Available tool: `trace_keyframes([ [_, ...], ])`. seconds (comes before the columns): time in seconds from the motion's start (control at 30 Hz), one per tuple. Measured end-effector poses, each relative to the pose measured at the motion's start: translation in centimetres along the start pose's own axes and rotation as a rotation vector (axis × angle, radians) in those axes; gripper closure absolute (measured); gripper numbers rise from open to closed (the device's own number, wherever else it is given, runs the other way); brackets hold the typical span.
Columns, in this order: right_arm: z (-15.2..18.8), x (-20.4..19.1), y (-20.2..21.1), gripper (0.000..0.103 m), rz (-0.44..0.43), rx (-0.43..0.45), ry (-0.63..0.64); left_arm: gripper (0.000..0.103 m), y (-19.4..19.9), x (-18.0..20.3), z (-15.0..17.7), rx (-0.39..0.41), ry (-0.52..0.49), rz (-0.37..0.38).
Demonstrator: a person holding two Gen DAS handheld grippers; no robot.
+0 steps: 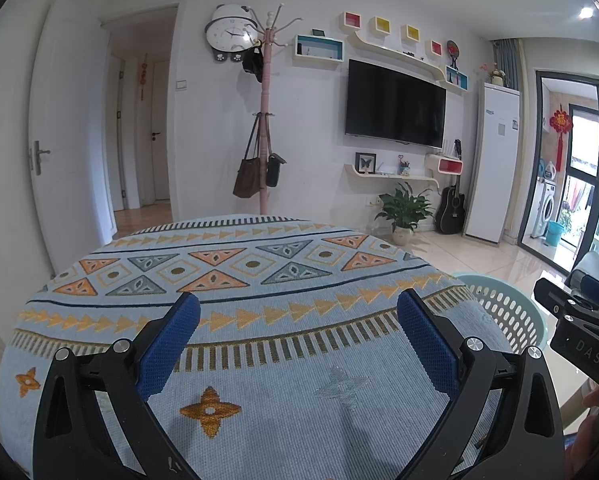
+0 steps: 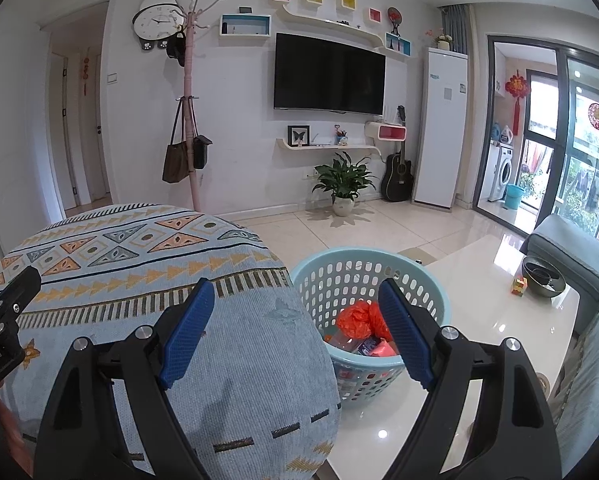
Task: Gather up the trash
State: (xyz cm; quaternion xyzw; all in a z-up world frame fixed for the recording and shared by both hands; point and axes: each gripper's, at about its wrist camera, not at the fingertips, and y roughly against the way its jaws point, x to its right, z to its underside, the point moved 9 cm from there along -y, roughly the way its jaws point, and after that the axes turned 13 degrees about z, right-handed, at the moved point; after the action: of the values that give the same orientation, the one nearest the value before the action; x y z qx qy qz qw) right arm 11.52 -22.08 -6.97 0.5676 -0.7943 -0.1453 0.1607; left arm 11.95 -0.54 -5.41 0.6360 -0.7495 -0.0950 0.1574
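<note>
A light blue perforated basket [image 2: 339, 276] stands on the floor to the right of the cloth-covered surface [image 2: 147, 264]. It holds an orange crumpled bag [image 2: 357, 318], a red packet [image 2: 385, 347] and other wrappers. My right gripper [image 2: 297, 296] is open and empty, above the cloth's right edge and the basket. My left gripper [image 1: 299, 304] is open and empty above the patterned cloth [image 1: 239, 280]. The basket's rim [image 1: 499, 292] shows at the right of the left wrist view. No loose trash shows on the cloth.
A white glossy coffee table [image 2: 491, 312] stands right of the basket with a dark bowl [image 2: 543, 276] and a small cube [image 2: 518, 283]. A grey sofa [image 2: 567, 248] is at far right. A coat rack [image 2: 189, 120], potted plant [image 2: 343, 184] and guitar [image 2: 397, 176] stand by the TV wall.
</note>
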Motion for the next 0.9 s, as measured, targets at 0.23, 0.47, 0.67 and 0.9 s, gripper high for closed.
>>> trace_keyframes([
  [0.23,0.1,0.07,-0.08,0.023,0.0,-0.002,0.0,0.007,0.01,0.0,-0.05,0.0,0.001,0.0],
  [0.47,0.31,0.13,-0.17,0.023,-0.001,-0.006,0.0,0.007,-0.02,-0.07,-0.05,-0.001,0.001,-0.001],
  [0.67,0.51,0.12,-0.3,0.023,-0.001,-0.008,0.0,0.007,0.0,-0.19,0.16,-0.006,0.006,-0.029],
  [0.9,0.69,0.07,-0.44,0.023,-0.002,-0.011,0.004,0.007,-0.1,-0.52,0.26,-0.024,0.02,-0.058],
])
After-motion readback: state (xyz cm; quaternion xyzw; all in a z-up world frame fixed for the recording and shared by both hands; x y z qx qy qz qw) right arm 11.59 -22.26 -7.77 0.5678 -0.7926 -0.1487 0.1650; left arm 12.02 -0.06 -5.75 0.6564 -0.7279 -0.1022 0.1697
